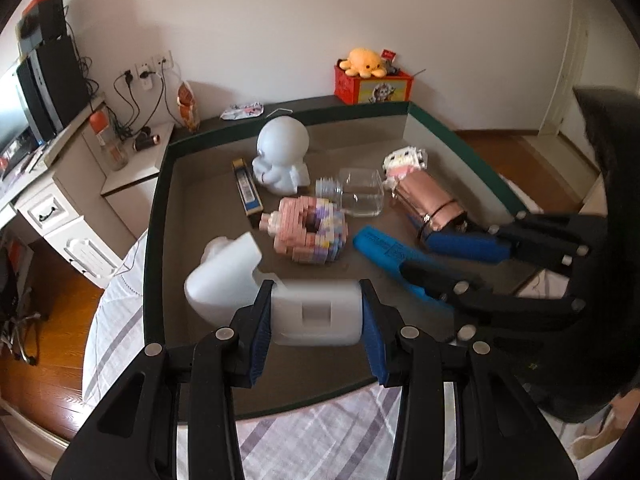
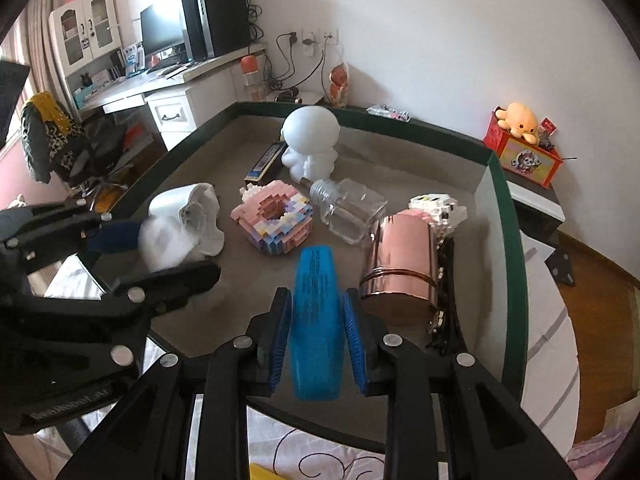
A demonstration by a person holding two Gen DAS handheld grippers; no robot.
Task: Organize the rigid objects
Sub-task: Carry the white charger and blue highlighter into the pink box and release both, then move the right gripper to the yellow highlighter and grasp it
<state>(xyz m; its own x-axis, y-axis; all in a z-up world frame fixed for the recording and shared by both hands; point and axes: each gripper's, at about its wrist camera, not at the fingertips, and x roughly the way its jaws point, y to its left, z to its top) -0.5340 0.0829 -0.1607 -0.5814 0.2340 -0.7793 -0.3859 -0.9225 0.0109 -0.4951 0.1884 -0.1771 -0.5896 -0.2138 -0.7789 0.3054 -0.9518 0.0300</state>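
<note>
My left gripper (image 1: 316,322) is shut on a white plastic figure (image 1: 256,292), held at the near left of the dark tray (image 1: 158,216); it also shows in the right wrist view (image 2: 180,224). My right gripper (image 2: 316,328) is shut on a blue flat case (image 2: 314,320), which shows in the left wrist view (image 1: 384,254) too. In the tray lie a pink brick donut (image 2: 274,216), a clear glass bottle (image 2: 348,210), a rose-gold cylinder (image 2: 400,264), a white round-headed doll (image 2: 310,140), a small white brick model (image 2: 438,208) and a narrow dark box (image 2: 266,162).
The tray has raised green-edged walls (image 2: 504,208) and rests on a bed with striped sheets (image 1: 320,436). A red box with an orange plush octopus (image 2: 520,148) stands beyond the far corner. A desk with a monitor (image 2: 160,40) is at the left.
</note>
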